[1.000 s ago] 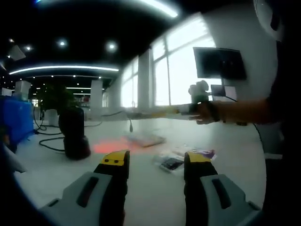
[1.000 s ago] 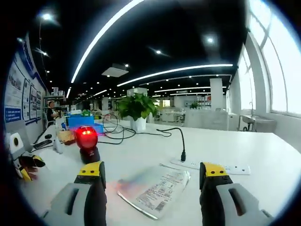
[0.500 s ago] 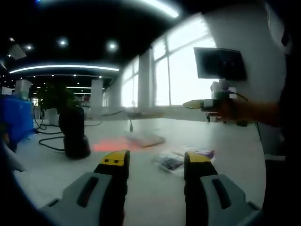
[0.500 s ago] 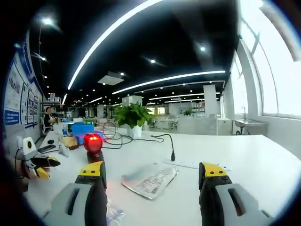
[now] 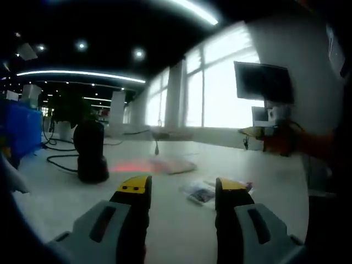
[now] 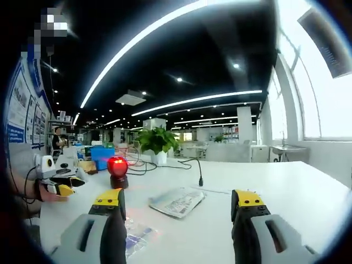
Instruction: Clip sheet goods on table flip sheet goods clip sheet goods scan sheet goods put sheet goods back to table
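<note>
Both the left gripper [image 5: 181, 190] and right gripper [image 6: 179, 202] are held wide, with nothing between. A printed packet [image 6: 177, 201] is seen lying ahead, before the red-lit scanner [image 6: 116, 171]. A clear packet [image 6: 137, 235] is likely clipped next.

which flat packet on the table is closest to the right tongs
The clear, crinkly packet beside the right tongs' left jaw; the printed white packet lies farther out, toward the red-lit scanner.
</note>
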A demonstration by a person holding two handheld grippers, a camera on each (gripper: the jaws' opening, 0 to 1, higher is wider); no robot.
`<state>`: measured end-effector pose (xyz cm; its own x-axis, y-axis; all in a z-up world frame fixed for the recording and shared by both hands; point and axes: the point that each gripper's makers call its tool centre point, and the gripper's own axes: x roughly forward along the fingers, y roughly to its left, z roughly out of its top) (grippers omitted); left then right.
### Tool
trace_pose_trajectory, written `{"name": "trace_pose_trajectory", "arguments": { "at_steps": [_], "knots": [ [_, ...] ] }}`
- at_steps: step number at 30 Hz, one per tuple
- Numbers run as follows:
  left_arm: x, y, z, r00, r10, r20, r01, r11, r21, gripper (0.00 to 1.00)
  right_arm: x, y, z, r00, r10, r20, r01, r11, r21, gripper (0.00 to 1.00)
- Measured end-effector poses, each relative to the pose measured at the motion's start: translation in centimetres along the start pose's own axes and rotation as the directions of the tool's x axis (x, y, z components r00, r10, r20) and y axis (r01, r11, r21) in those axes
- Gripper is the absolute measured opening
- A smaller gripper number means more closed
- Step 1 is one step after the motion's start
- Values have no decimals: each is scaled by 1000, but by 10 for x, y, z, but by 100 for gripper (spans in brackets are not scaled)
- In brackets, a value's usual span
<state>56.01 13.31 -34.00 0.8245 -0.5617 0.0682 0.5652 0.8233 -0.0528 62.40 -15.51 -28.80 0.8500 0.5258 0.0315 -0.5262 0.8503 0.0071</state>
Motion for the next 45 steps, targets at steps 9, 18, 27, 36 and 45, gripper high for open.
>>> {"name": "trace_pose_trajectory", "arguments": {
  "at_steps": [9,18,27,36,45],
  "knots": [
    [-1,1,1,1000,3,7,-3,1000,-9,39,-28,-6,-9,998,-46,41,46,999,-5,73],
    [0,2,-1,1000,7,-1,-7,1000,-8,39,-38,-8,-35,997,-62,35,61,997,42,72],
    [2,0,-3,1000,9,-13,-8,1000,14,39,-48,9,-45,997,-14,71,18,998,-54,73],
    [1,-3,1,1000,6,4,-6,999,41,39,-51,5,-36,990,-63,128,76,992,-98,73],
    [0,1,0,1000,16,6,-17,998,57,39,-53,-5,-41,990,-86,111,95,992,-78,72]
  ]
}}
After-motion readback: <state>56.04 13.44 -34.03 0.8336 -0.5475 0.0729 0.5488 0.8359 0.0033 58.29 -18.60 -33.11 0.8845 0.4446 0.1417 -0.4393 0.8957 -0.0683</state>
